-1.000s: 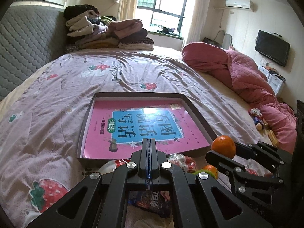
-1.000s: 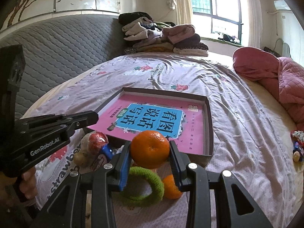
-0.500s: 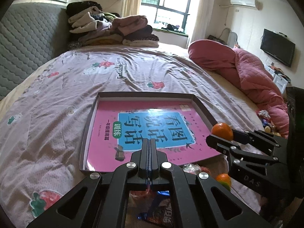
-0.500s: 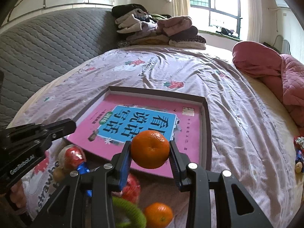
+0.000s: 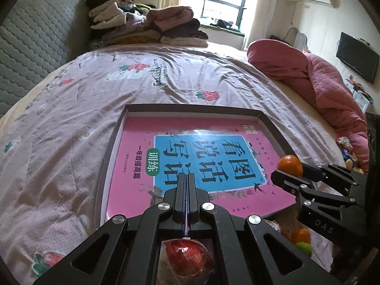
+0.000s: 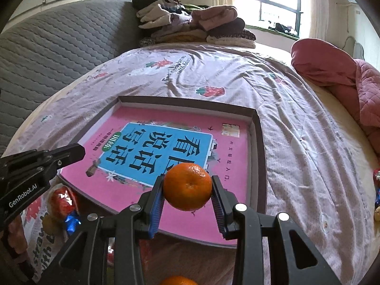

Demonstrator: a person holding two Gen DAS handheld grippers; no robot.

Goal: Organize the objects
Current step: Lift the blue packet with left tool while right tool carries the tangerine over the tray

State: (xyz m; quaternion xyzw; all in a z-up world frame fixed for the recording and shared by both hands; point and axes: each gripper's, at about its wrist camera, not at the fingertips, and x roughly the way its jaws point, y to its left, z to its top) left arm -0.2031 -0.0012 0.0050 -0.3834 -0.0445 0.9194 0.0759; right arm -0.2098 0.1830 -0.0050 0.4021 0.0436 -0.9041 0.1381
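Two grippers were in view. The right gripper (image 6: 187,194) clamped a mandarin (image 6: 187,186) across its middle, held above the near right part of a shallow tray (image 6: 257,137) containing a pink book (image 6: 213,216). The fruit appeared light, firm and thin-skinned; a moderate grip across its widest part seemed adequate. The left gripper (image 5: 187,198) was fully closed and held nothing. The tray lay on a bed (image 5: 71,123) with a soft, wrinkled strawberry-print cover; folded clothes (image 5: 147,26) were stacked at its far edge.

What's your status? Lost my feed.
Right gripper shut on tangerine, above pink book in tray. Left gripper shut, empty. Nothing blocking.
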